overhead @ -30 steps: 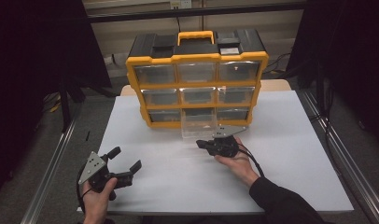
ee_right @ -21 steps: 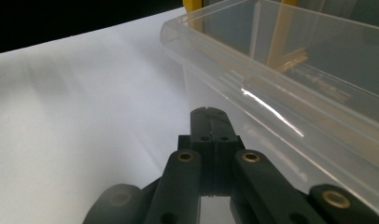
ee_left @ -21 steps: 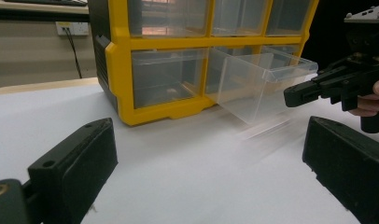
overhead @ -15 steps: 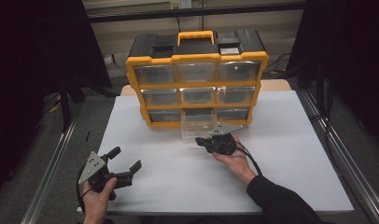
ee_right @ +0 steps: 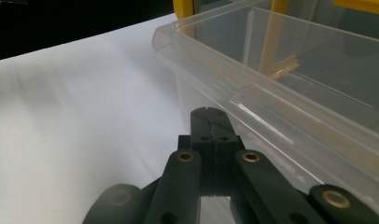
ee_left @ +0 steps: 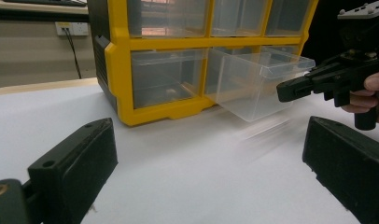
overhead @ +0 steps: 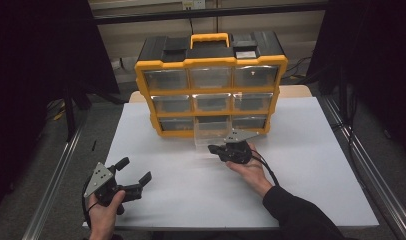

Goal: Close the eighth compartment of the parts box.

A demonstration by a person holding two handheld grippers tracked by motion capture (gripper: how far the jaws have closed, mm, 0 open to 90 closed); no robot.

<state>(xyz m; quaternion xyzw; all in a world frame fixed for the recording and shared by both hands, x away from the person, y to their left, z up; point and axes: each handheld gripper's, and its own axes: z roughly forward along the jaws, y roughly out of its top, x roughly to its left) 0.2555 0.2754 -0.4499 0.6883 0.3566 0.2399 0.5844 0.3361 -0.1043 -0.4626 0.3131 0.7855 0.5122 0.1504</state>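
Observation:
A yellow and black organizer (overhead: 211,90) with clear drawers stands at the back of the white table (overhead: 301,170). Its bottom middle drawer (overhead: 210,136) is pulled part way out. My right gripper (overhead: 213,148) is shut with nothing between its jaws. Its tips lie just in front of the drawer (ee_right: 281,93), under the front lip, and whether they touch it I cannot tell. That right gripper (ee_right: 209,117) points along the drawer front. My left gripper (overhead: 135,170) rests open near the table's front left corner, facing the organizer (ee_left: 155,43) and the drawer (ee_left: 257,84).
The other drawers are pushed in. Metal rails (overhead: 56,185) run along both sides of the table. White table surface lies between the two grippers and to the right of the right hand (overhead: 248,167).
The right gripper has edged slightly toward the organizer beside the open drawer. The left gripper has kept still.

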